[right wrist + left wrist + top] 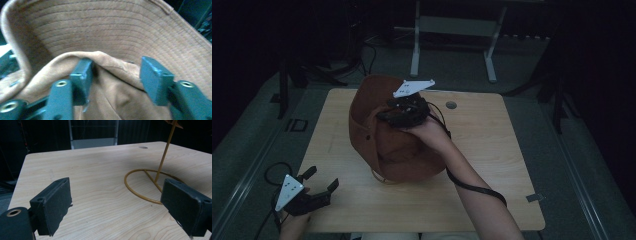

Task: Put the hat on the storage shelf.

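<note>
Right claw [404,114] was found spread at the hat [384,135], crown fold loose between the pads, brim beyond. Left claw [319,184] was spread, idle, well apart over the tabletop [492,165].

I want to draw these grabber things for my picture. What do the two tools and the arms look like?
Each tool is black. The left tool and the right tool both carry a grey three-cornered plate with small dark dots on top. Their two jaws end in flat, dark rectangular pads, with round brass-coloured rings near the base. A black cable trails from the right one. The forearm is bare, with no sleeve.
</note>
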A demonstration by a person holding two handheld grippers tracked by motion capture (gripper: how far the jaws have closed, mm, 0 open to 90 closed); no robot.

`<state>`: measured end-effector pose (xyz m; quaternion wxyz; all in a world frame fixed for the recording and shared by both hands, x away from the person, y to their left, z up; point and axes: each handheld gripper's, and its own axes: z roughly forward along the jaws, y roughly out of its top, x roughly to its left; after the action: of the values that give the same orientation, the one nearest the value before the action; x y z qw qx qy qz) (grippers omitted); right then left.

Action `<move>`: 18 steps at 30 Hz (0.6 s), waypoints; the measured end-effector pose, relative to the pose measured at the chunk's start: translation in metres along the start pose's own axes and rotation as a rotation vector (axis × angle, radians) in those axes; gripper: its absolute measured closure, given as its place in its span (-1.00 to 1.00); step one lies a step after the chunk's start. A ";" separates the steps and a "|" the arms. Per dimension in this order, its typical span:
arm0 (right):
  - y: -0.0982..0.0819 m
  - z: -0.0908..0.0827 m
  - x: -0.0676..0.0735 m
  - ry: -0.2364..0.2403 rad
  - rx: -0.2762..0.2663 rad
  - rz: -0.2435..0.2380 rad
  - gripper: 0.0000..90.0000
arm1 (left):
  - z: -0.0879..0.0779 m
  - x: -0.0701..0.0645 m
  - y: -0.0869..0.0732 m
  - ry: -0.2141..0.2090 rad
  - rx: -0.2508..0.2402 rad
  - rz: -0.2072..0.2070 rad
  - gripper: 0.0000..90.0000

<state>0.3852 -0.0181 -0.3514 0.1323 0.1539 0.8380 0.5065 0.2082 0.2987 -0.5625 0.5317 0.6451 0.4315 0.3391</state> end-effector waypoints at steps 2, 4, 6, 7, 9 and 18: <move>0.000 -0.001 0.001 0.021 0.017 0.013 -0.28 | 0.001 0.000 0.000 -0.006 0.000 -0.005 -0.77; -0.001 -0.001 0.003 0.056 0.027 0.007 -0.51 | 0.001 -0.001 0.000 -0.008 0.000 -0.002 -0.77; -0.002 -0.002 0.006 0.064 0.031 0.004 -0.62 | 0.001 -0.001 0.000 -0.008 0.002 0.003 -0.77; -0.002 -0.004 0.007 0.065 0.025 -0.004 -0.68 | 0.001 -0.001 0.000 -0.008 0.002 0.002 -0.77; -0.002 -0.008 0.007 0.079 0.013 -0.019 -0.75 | 0.001 -0.001 -0.001 -0.008 0.003 -0.003 -0.77; -0.018 -0.037 -0.004 0.080 -0.066 -0.024 -0.71 | 0.004 -0.003 -0.003 -0.007 0.013 0.000 -0.77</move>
<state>0.3730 -0.0575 -0.3502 0.1099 0.1190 0.8273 0.5379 0.2097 0.2947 -0.5664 0.5288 0.6498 0.4320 0.3339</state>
